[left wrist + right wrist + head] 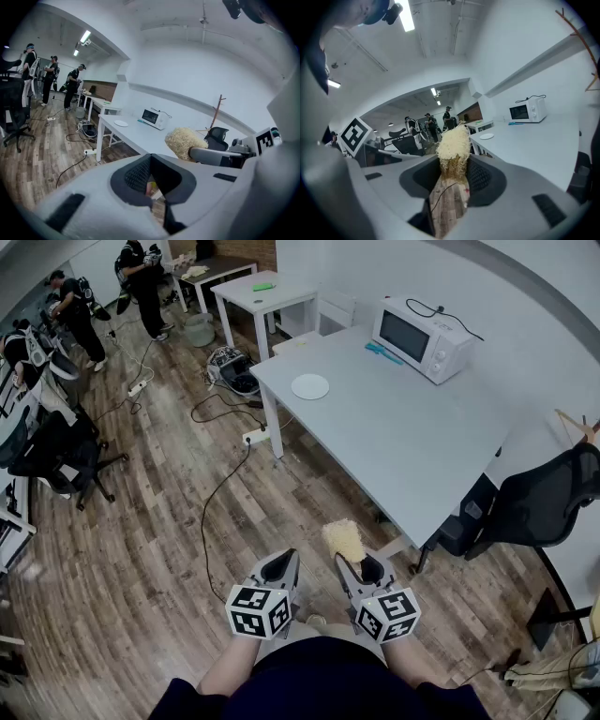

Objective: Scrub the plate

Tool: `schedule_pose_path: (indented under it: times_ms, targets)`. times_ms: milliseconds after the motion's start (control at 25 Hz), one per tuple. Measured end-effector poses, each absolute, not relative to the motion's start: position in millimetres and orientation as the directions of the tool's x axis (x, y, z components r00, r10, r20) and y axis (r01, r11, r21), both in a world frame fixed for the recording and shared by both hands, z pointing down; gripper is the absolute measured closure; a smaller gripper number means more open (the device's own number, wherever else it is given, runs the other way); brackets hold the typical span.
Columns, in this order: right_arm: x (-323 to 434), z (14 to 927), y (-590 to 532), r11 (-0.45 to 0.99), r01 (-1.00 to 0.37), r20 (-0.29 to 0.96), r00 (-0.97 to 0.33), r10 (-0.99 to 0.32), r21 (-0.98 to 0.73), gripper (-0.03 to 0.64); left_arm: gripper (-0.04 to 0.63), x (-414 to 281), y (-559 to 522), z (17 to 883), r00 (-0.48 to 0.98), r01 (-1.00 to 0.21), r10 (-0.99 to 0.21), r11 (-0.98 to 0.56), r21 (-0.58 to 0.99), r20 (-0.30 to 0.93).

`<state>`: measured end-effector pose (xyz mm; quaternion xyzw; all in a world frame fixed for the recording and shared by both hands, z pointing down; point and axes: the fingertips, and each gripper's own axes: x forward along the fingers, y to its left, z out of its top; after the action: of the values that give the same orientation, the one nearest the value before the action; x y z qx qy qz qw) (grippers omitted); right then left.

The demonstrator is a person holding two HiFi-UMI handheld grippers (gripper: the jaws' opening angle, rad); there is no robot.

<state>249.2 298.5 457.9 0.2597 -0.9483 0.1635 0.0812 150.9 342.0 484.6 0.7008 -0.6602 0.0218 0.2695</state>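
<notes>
A round white plate (310,386) lies near the far left end of the grey table (403,456), well ahead of both grippers; it also shows as the plate (121,123) and the plate (486,136) in the gripper views. Both grippers hang over the wooden floor, close to my body. My right gripper (359,563) is shut on a pale yellow fibrous scrubber (343,539), whose tuft sticks out past the jaws as the scrubber (453,145). My left gripper (279,566) is shut with nothing in it; from its view the scrubber (184,142) sits just to its right.
A white microwave (422,337) and a small blue item (382,352) stand at the table's far side. A black office chair (553,498) is at the right, another (56,456) at the left. A cable (220,493) runs across the floor. Several people stand at the back left.
</notes>
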Motion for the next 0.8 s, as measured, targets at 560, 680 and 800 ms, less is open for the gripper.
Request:
schedule_pose_path:
  times_ms: [560,680,800]
  targets:
    - [256.0,453.9,307.1,0.827,-0.508,0.238,-0.857,-0.457,-0.240,0.454,0.577,154.2,343.4,475.6,0.101,-0.939,-0.926,0.032,0.342,0.364]
    - [253.0,451.6,310.1,0.833,-0.485,0.222,-0.872,-0.437,-0.267,0.453,0.577,152.2,345.4,474.3,0.093,-0.937,-0.928,0.041,0.347,0.362]
    - [248.7,452.4,311.3,0.836,-0.468,0.218,-0.881,-0.419,-0.286,0.453,0.578,148.7,347.5,477.7,0.085,-0.933,-0.926,0.057,0.356,0.369]
